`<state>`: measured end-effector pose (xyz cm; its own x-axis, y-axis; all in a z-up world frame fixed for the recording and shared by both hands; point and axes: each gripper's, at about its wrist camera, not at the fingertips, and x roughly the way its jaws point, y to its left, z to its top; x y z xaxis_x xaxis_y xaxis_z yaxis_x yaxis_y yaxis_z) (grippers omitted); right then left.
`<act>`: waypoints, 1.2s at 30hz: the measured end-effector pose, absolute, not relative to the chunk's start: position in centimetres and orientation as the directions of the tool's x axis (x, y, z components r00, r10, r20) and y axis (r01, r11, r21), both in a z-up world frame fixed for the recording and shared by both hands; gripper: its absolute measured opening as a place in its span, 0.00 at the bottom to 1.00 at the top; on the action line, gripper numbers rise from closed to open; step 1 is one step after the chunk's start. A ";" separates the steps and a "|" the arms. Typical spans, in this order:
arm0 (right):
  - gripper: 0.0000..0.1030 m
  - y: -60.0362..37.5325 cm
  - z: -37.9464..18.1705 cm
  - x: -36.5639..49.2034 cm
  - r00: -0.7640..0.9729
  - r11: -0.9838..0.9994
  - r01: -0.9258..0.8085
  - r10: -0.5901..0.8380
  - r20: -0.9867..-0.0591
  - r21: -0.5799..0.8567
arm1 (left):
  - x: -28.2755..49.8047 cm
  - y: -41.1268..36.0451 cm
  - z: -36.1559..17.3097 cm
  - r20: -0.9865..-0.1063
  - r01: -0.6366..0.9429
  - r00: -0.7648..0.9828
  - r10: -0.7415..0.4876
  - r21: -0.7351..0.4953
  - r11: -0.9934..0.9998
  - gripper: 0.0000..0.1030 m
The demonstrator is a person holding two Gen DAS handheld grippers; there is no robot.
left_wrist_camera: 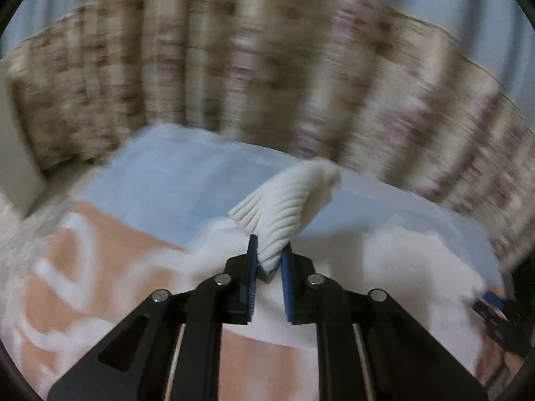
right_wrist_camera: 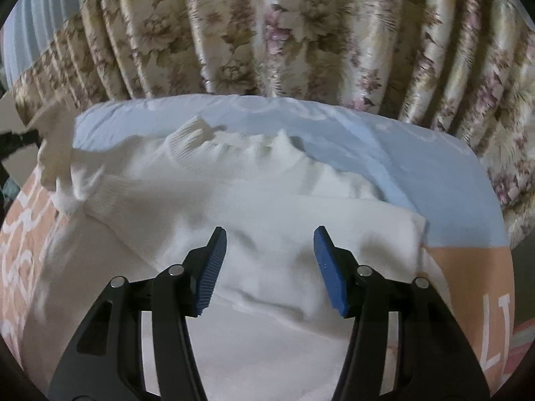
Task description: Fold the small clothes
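Ribbed cuff (left_wrist_camera: 284, 200) of the white sweater (right_wrist_camera: 267, 200) sits pinched in the left claw (left_wrist_camera: 269, 260), jaws nearly together on it, lifted toward 12 o'clock; motion blur smears that view. Bedding (right_wrist_camera: 451, 180), blue beyond and peach nearer, leaves open room past the garment toward the floral curtain (right_wrist_camera: 301, 33). Spread and wrinkled across the bedding, the sweater runs from 9 to 3 o'clock, its near hem cut off. The right claw (right_wrist_camera: 270, 244) hovers above it, jaws wide apart, holding nothing.
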<state>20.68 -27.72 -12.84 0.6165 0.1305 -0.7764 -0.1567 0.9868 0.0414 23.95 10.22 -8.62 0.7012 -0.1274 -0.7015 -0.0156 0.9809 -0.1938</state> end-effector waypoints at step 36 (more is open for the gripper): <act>0.11 -20.6 -13.4 22.5 0.507 0.939 -0.309 0.295 -0.810 0.149 | 22.0 8.3 -13.7 -0.766 -0.043 0.642 0.034 0.009 0.999 0.59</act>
